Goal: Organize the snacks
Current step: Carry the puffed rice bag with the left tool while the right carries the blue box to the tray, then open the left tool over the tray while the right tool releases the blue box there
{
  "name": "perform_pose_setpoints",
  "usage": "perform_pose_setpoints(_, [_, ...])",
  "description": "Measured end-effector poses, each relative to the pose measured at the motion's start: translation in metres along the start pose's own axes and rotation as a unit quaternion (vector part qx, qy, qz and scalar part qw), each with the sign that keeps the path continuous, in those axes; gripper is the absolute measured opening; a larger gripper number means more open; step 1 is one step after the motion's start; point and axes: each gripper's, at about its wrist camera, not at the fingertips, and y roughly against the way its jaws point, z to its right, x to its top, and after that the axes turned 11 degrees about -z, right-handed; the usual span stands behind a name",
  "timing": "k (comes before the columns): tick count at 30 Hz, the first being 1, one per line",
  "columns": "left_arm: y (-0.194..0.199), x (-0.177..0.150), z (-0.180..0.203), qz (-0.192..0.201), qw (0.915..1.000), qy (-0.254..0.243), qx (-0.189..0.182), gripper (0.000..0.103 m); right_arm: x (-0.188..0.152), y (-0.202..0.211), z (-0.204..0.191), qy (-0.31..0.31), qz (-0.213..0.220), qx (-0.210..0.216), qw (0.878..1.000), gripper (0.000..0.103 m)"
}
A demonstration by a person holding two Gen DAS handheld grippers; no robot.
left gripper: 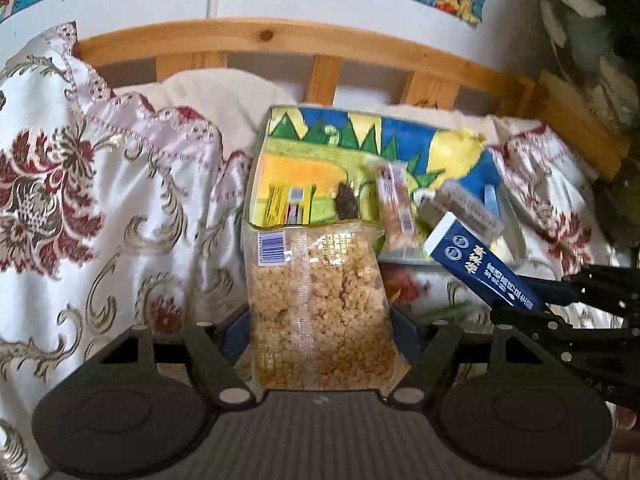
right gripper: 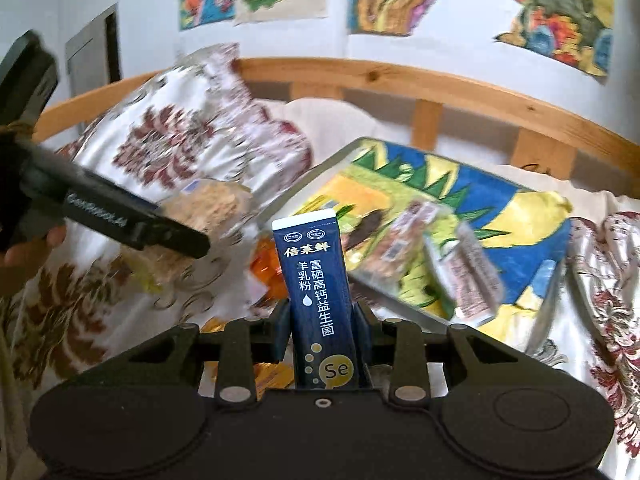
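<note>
My left gripper is shut on a clear packet of golden puffed-grain snack, held upright in front of a tray with a colourful painted bottom. My right gripper is shut on a dark blue sachet with white Chinese lettering; the sachet also shows in the left wrist view, its tip over the tray's near right edge. In the tray lie several wrapped snack bars and a small dark piece. The left gripper with its packet shows at the left of the right wrist view.
The tray rests on a bed with a white, red and gold floral cover. A wooden slatted headboard and pillows stand behind it. An orange packet lies on the cover next to the tray. Drawings hang on the wall.
</note>
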Motion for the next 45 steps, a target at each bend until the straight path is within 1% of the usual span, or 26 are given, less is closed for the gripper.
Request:
perform_pose_setpoints(3, [-0.002, 0.014, 0.007, 0.015, 0.9998, 0.010, -0.004, 0.076, 0.003, 0.001, 0.018, -0.025, 0.027, -0.012, 0.999, 0.035])
perform_pose_setpoints(5, [-0.006, 0.025, 0.013, 0.028, 0.9994, 0.012, -0.015, 0.076, 0.005, 0.001, 0.034, -0.046, 0.063, -0.016, 0.997, 0.035])
perform_pose_setpoints(8, [-0.017, 0.045, 0.026, 0.043, 0.9984, 0.021, -0.030, 0.076, 0.010, -0.001, 0.056, -0.063, 0.103, -0.050, 0.991, 0.035])
perform_pose_setpoints(10, [-0.027, 0.060, 0.036, 0.045, 0.9981, 0.028, -0.032, 0.076, 0.011, -0.004, 0.073, -0.087, 0.116, -0.065, 0.987, 0.035])
perform_pose_setpoints(12, [-0.039, 0.076, 0.046, 0.048, 0.9975, 0.039, -0.035, 0.076, 0.012, -0.008, 0.090, -0.113, 0.120, -0.077, 0.983, 0.035])
perform_pose_setpoints(15, [-0.060, 0.102, 0.061, 0.045, 0.9964, 0.056, -0.044, 0.076, 0.015, -0.017, 0.112, -0.138, 0.119, -0.097, 0.978, 0.035])
perform_pose_setpoints(17, [-0.073, 0.119, 0.072, 0.042, 0.9960, 0.062, -0.049, 0.076, 0.018, -0.022, 0.124, -0.154, 0.119, -0.101, 0.976, 0.036])
perform_pose_setpoints(21, [-0.098, 0.146, 0.093, 0.034, 0.9975, 0.049, -0.039, 0.076, 0.025, -0.032, 0.144, -0.181, 0.117, -0.103, 0.971, 0.036])
perform_pose_setpoints(25, [-0.123, 0.161, 0.108, 0.015, 0.9986, 0.039, -0.032, 0.076, 0.025, -0.041, 0.154, -0.196, 0.103, -0.101, 0.970, 0.036])
perform_pose_setpoints(31, [-0.151, 0.159, 0.121, -0.013, 0.9996, 0.021, -0.011, 0.076, 0.021, -0.061, 0.164, -0.238, 0.061, -0.087, 0.965, 0.036])
perform_pose_setpoints(35, [-0.161, 0.154, 0.125, -0.021, 0.9997, 0.016, 0.002, 0.076, 0.021, -0.071, 0.161, -0.237, 0.043, -0.091, 0.966, 0.036])
perform_pose_setpoints(40, [-0.166, 0.155, 0.125, -0.026, 0.9995, 0.008, 0.017, 0.076, 0.020, -0.081, 0.161, -0.235, 0.027, -0.096, 0.967, 0.036])
perform_pose_setpoints(45, [-0.167, 0.155, 0.132, -0.025, 0.9985, -0.017, 0.045, 0.077, 0.019, -0.085, 0.161, -0.237, 0.016, -0.097, 0.966, 0.038])
